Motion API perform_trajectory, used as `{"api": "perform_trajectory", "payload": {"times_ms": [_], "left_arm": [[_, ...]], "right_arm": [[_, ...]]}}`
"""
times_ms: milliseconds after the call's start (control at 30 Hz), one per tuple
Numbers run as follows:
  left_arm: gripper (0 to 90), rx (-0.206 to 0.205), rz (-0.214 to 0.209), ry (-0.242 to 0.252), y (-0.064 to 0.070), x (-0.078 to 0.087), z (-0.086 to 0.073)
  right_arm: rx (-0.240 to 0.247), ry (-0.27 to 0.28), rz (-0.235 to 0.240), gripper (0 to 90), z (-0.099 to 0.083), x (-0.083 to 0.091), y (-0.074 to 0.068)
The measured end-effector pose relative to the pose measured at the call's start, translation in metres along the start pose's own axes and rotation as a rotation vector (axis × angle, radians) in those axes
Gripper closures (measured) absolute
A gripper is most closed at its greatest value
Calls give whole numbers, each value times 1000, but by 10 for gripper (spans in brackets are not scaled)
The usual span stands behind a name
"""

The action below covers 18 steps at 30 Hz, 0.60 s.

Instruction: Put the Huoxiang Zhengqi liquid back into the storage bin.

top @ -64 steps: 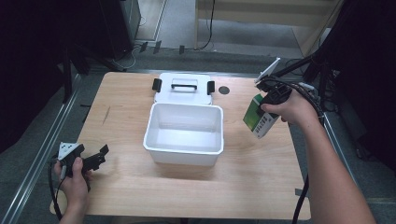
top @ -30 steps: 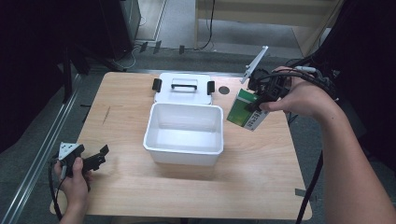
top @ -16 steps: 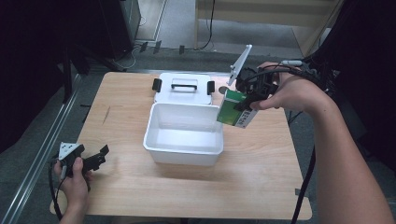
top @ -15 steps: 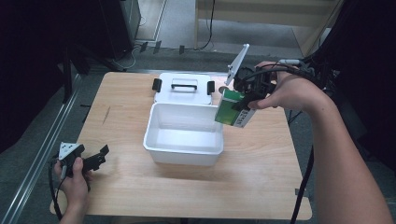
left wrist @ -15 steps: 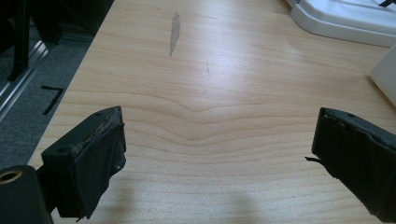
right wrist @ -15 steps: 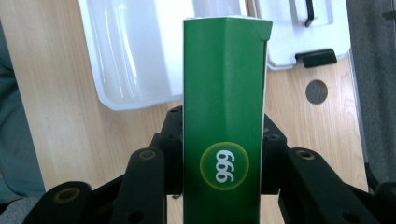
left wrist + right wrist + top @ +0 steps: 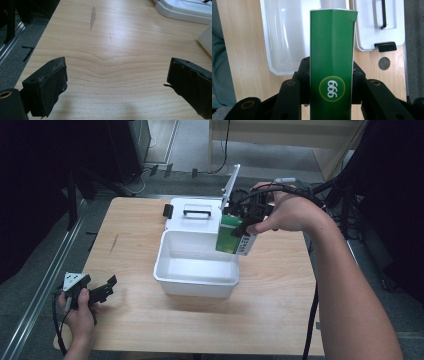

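A tall green box [image 7: 230, 236] marked "999" [image 7: 332, 62] hangs over the right far corner of the white open bin [image 7: 172, 270], tilted slightly. My right gripper [image 7: 241, 226] is shut on that box, and a hand holds it from the right. In the right gripper view the bin's hollow [image 7: 284, 37] lies beneath and left of the box. Near the table's front left corner my left gripper [image 7: 102, 290] rests low and open. Its black pads [image 7: 47, 85] stand wide apart over bare wood.
The bin's white lid [image 7: 192, 215], with a black handle and latches, lies flat just behind the bin. A round cable hole [image 7: 384, 63] is in the tabletop by the lid. Dark floor and a rail run along the table's left edge.
The right gripper has carried the green box leftward and upward, from right of the bin to above its right far corner. The left gripper has stayed put.
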<state>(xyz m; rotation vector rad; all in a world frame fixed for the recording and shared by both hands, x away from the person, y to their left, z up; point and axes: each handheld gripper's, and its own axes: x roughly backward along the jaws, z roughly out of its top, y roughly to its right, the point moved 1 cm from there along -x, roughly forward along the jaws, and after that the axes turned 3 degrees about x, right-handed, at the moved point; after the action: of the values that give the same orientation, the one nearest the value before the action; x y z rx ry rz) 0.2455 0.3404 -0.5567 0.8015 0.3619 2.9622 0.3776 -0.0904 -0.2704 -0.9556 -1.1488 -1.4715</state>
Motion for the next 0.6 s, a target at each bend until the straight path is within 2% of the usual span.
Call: {"api": "perform_trajectory", "payload": {"times_ms": [267,367,600], "left_arm": [[38,1,0,2,0,0,0],[38,2,-1,1,0,0,0],[38,2,-2,1,0,0,0]], "right_arm": [[18,-4,22,642,14,-10,-2],[33,-11,27,642,17,-14,-2],[35,-11,38,642,22,-19,-3]]}}
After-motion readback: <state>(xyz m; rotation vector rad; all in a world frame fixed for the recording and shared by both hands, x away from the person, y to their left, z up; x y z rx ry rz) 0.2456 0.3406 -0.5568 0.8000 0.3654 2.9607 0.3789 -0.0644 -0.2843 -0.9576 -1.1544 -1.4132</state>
